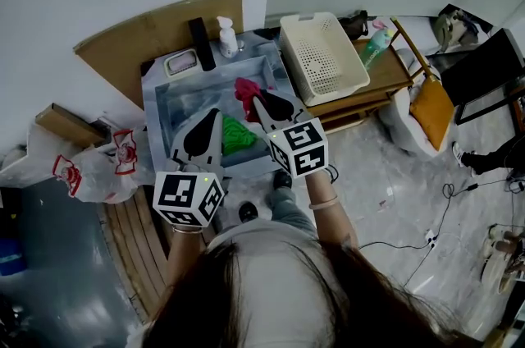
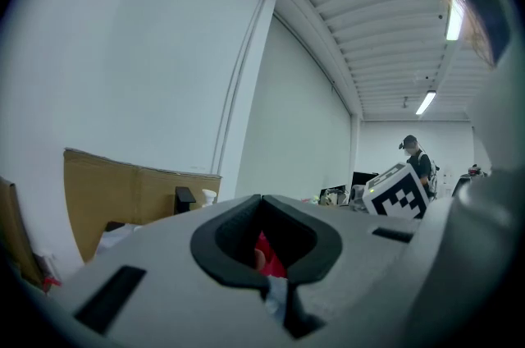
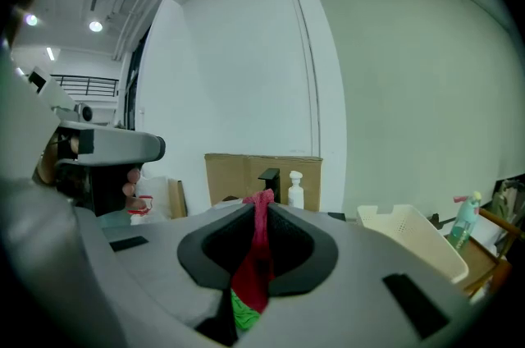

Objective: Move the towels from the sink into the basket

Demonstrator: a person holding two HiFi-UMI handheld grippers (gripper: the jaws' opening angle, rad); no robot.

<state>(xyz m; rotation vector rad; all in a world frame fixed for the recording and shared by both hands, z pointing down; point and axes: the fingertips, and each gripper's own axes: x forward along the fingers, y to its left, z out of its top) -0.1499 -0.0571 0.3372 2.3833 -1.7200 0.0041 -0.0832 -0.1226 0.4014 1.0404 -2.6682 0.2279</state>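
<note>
Red towel (image 3: 256, 256) is pinched between the jaws of the right hand-held gripper (image 3: 261, 211). Its top pokes out past the tips, and its lower end is cut off by the gripper's own body. In the head view it hangs over the sink (image 1: 182, 104), partly hidden behind that gripper. A green towel (image 1: 236, 135) lies in the sink between the two grippers, which cover its edges. The left hand-held gripper (image 2: 261, 200) has its jaws pressed together at the tips with nothing caught in them. Through the gap behind the tips only a sliver of red shows. The cream basket (image 1: 321, 59) stands on the wooden tabletop (image 1: 385, 71) just beside the sink, apart from both towels.
</note>
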